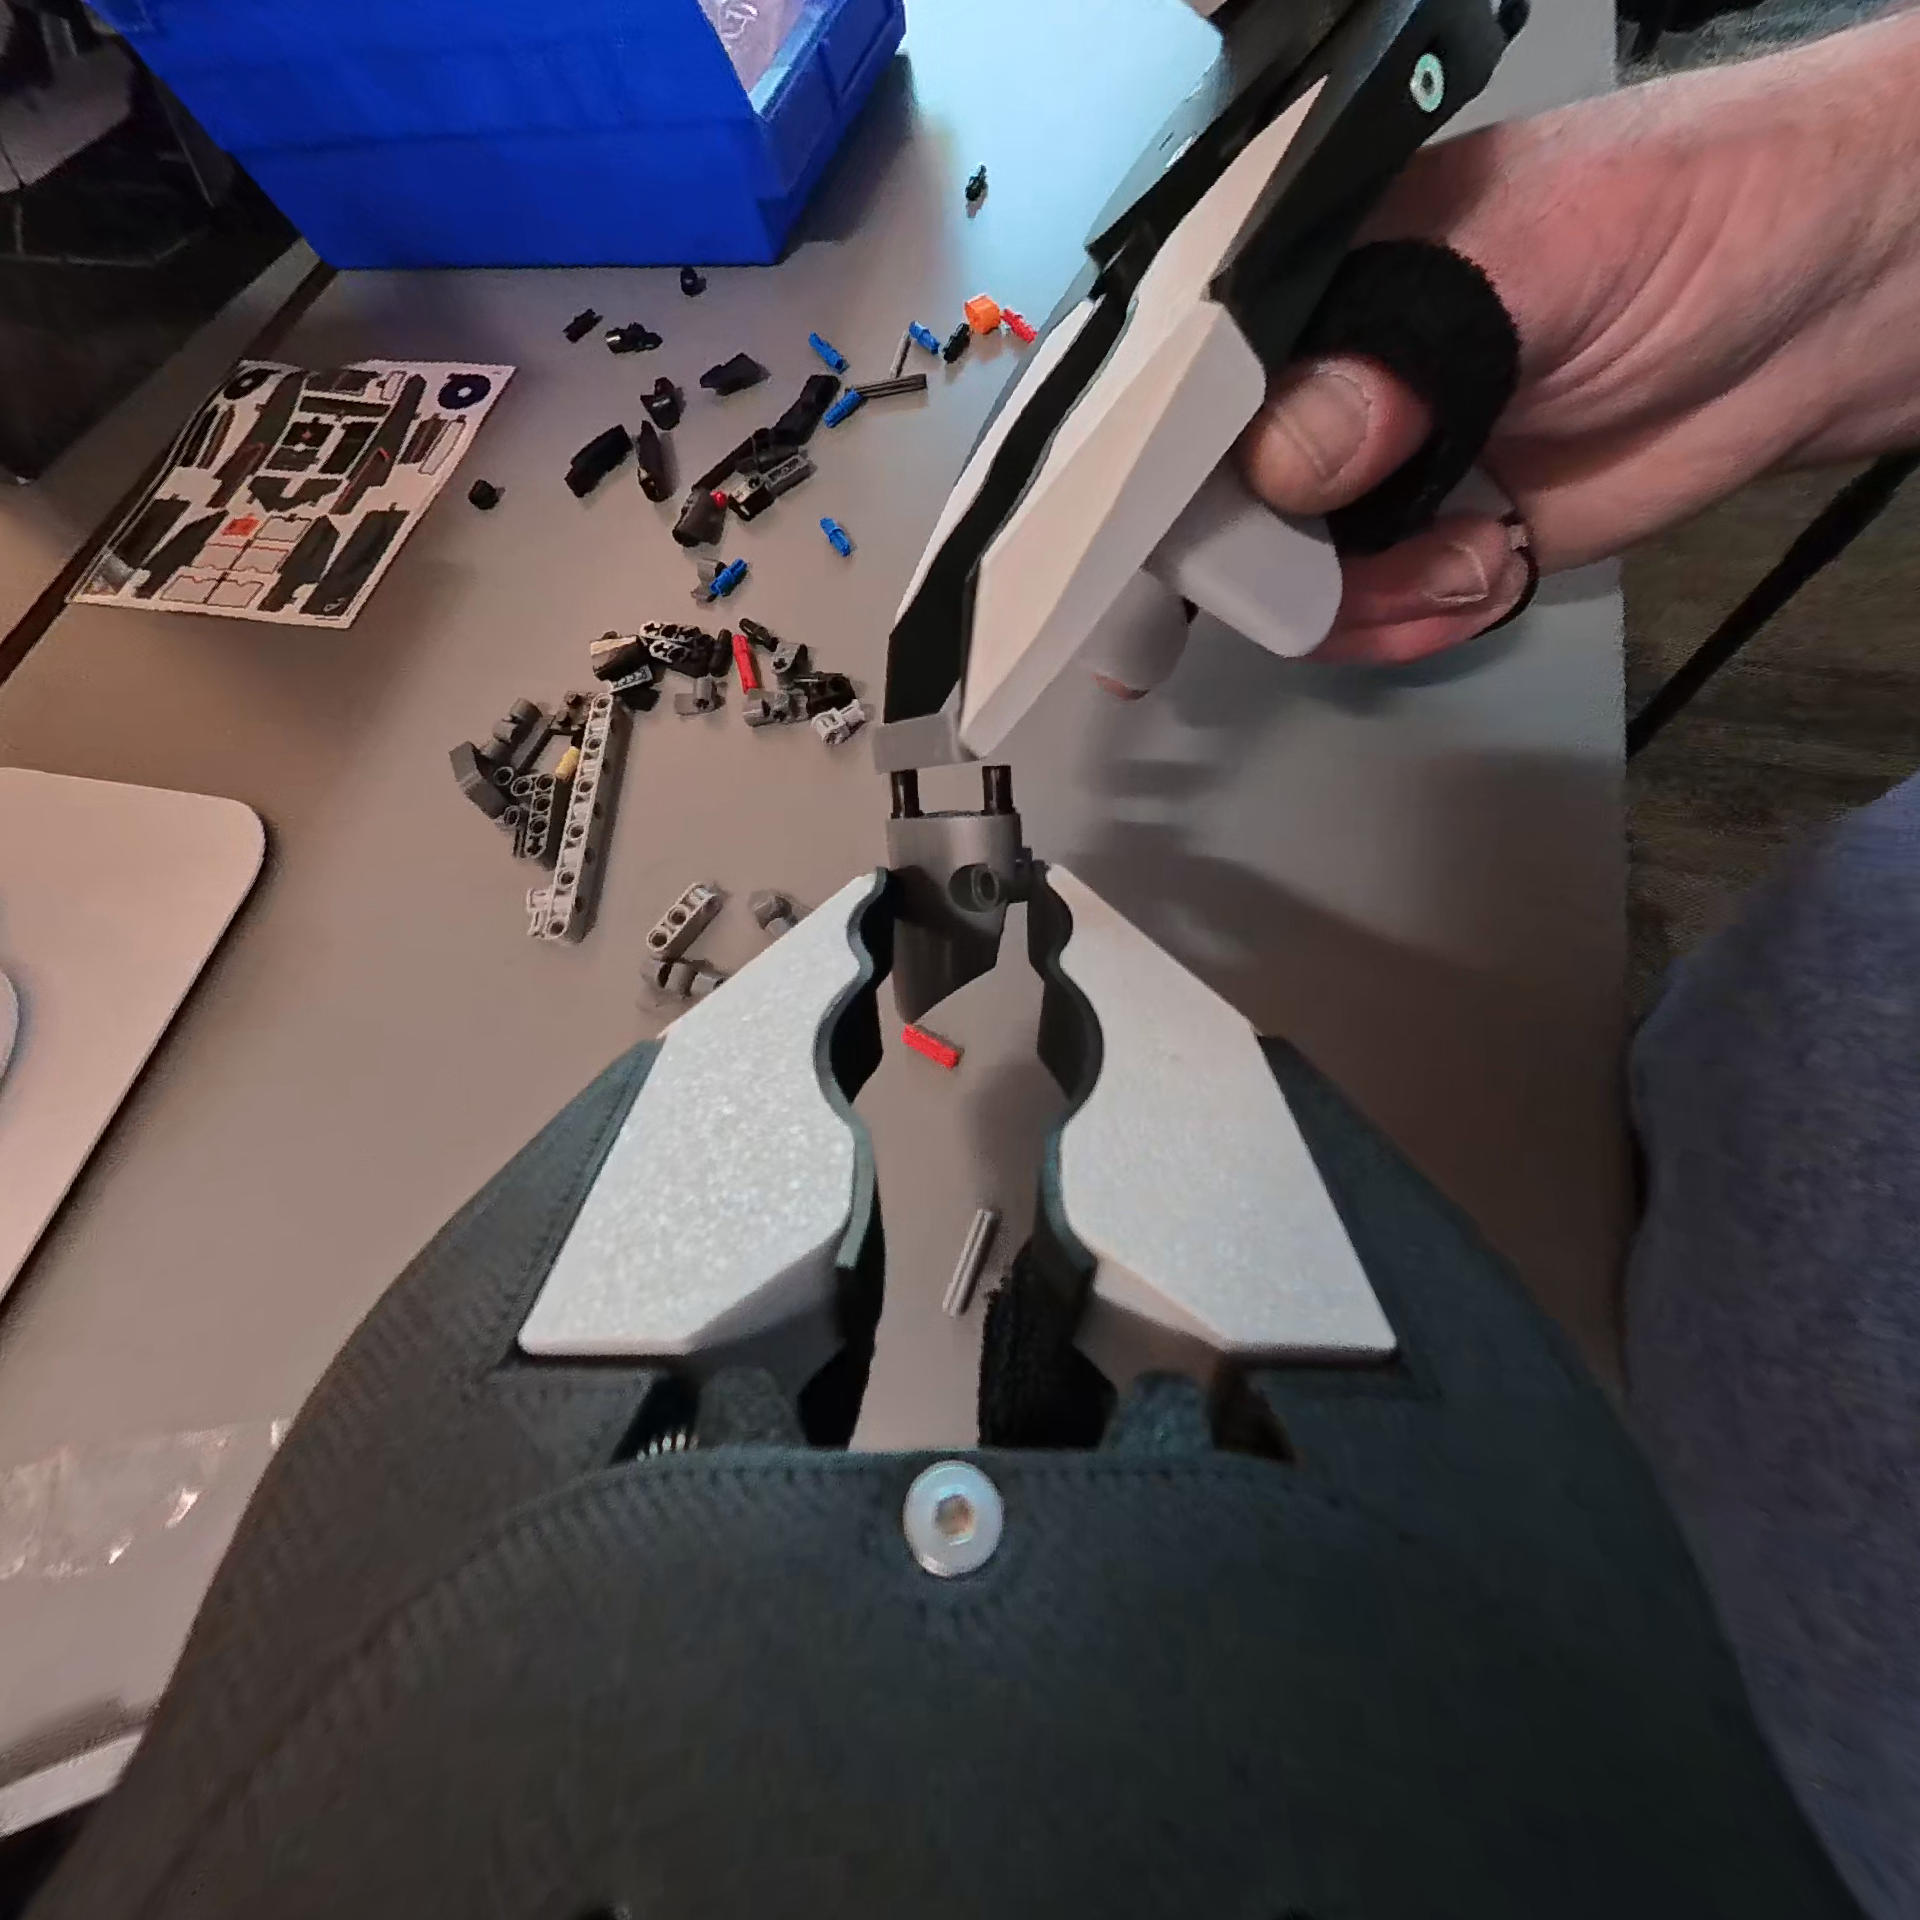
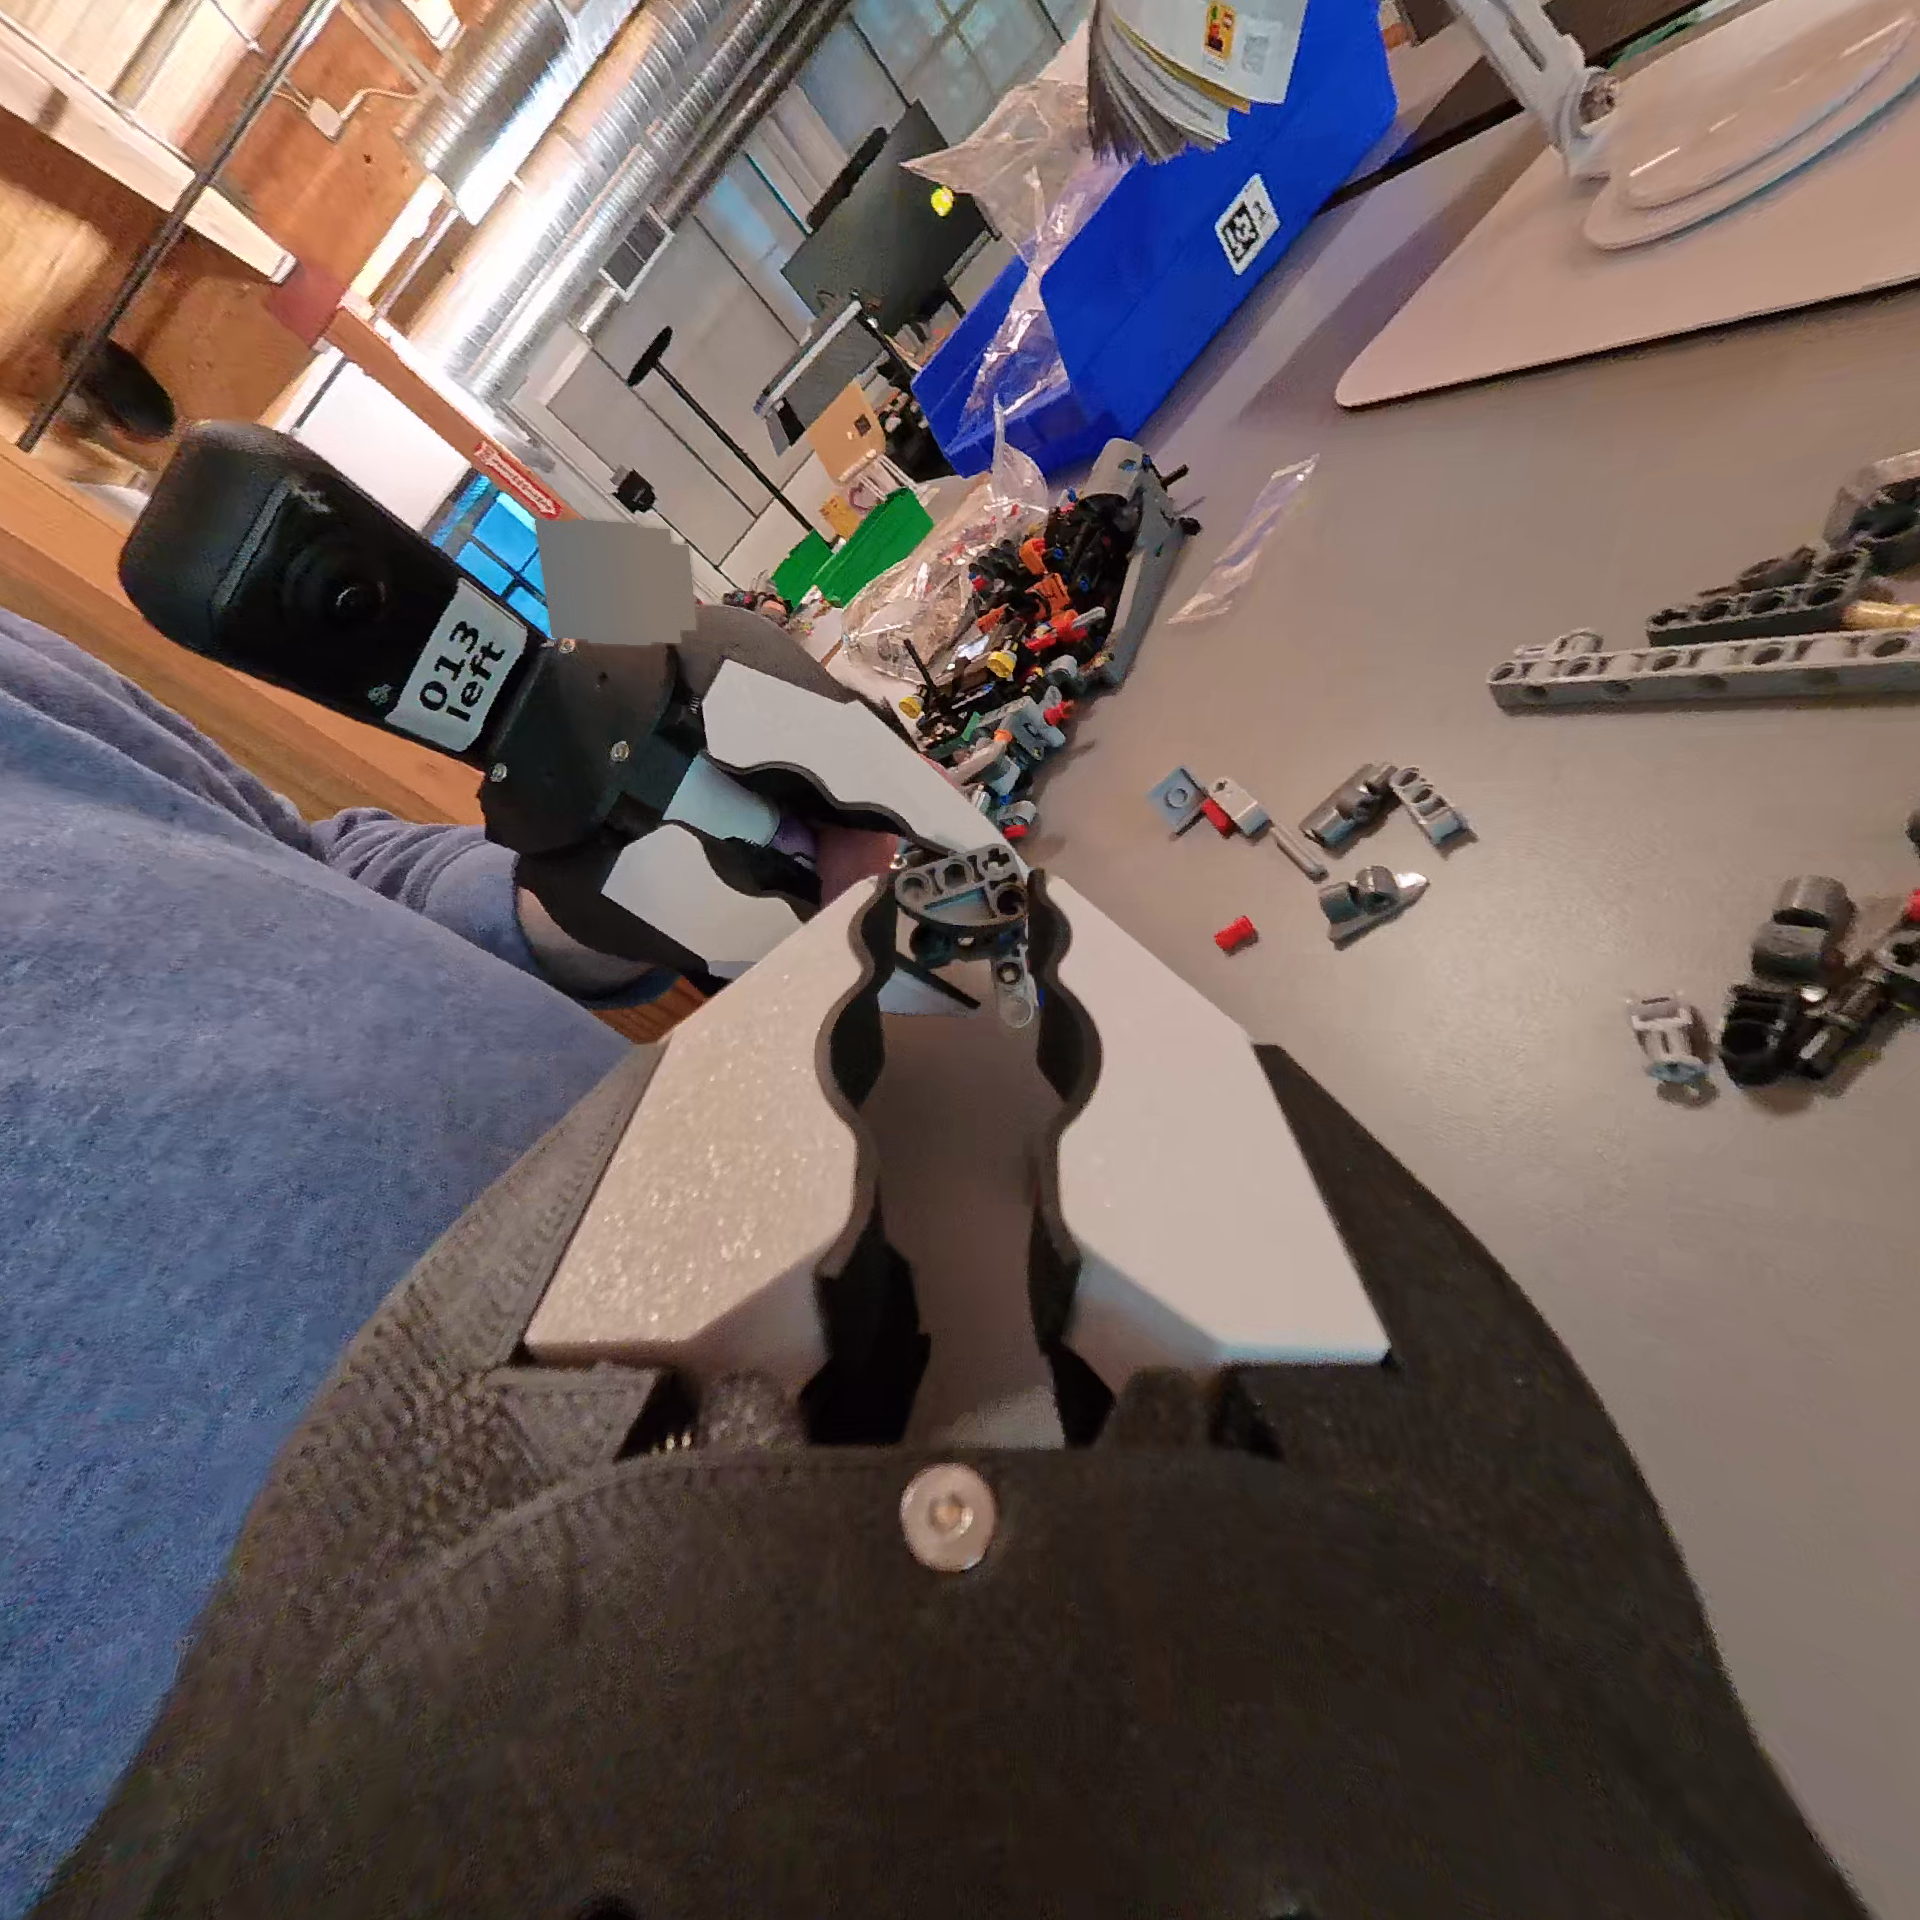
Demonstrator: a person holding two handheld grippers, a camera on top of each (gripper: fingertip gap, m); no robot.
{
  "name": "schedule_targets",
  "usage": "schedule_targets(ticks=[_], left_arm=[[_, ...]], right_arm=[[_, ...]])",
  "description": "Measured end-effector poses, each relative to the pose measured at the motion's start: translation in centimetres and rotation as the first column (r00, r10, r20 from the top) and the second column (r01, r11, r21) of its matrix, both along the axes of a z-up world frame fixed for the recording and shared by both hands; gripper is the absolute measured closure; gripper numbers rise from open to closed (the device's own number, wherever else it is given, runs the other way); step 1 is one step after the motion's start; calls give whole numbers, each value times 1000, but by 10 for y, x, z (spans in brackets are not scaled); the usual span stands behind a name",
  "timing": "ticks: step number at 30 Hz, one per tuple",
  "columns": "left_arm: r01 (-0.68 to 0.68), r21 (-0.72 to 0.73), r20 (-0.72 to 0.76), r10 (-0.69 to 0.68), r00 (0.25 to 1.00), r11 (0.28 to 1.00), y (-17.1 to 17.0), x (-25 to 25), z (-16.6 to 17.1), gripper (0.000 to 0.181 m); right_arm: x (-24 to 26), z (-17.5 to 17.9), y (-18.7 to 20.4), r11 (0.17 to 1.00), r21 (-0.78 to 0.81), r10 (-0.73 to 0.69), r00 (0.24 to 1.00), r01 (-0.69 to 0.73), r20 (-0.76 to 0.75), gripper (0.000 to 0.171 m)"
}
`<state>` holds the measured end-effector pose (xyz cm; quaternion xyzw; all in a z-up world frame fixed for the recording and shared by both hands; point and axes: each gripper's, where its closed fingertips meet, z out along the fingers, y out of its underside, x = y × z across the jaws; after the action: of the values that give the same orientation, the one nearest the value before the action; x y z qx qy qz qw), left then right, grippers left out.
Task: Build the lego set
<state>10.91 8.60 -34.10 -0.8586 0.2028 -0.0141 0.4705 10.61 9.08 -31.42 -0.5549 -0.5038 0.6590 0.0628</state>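
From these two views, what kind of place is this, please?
Probably an open-plan office or lab workspace: a grey table with loose lego pieces and a blue storage bin, exposed metal ducts overhead, and dark monitors on far desks.

Sticker sheet (image 1: 296, 488) left of loose bricks (image 1: 727, 457)

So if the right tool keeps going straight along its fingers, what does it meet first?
Most likely the dark grey piece clamped in the left tool. The right tool holds a small grey beam whose two black pins point at that piece's top; depth is unclear.
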Motion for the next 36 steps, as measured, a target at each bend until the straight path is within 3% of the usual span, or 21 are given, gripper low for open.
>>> schedule_targets(ticks=[6,15,24,29,36], left_arm=[[-7,-10,-37,7,999,1000,9,-4,-9,157],[-6,-18,-44,5,999,1000,7,-8,-13,157],[-7,-27,-44,6,999,1000,2,-11,-15,157],[-7,-32,-41,6,999,999,0,-12,-15,157],[6,-44,-40,-8,999,999,-3,-12,-17,157]], right_arm=[[6,-8,16,998,38,-44,999,43,31,149],[13,-49,23,916,401,-48,988,-17,149,149],[16,-81,26,728,677,-54,975,-109,215,148],[20,-82,27,739,667,-74,973,-94,219,142],[24,-85,31,721,680,-44,969,-137,243,150]])
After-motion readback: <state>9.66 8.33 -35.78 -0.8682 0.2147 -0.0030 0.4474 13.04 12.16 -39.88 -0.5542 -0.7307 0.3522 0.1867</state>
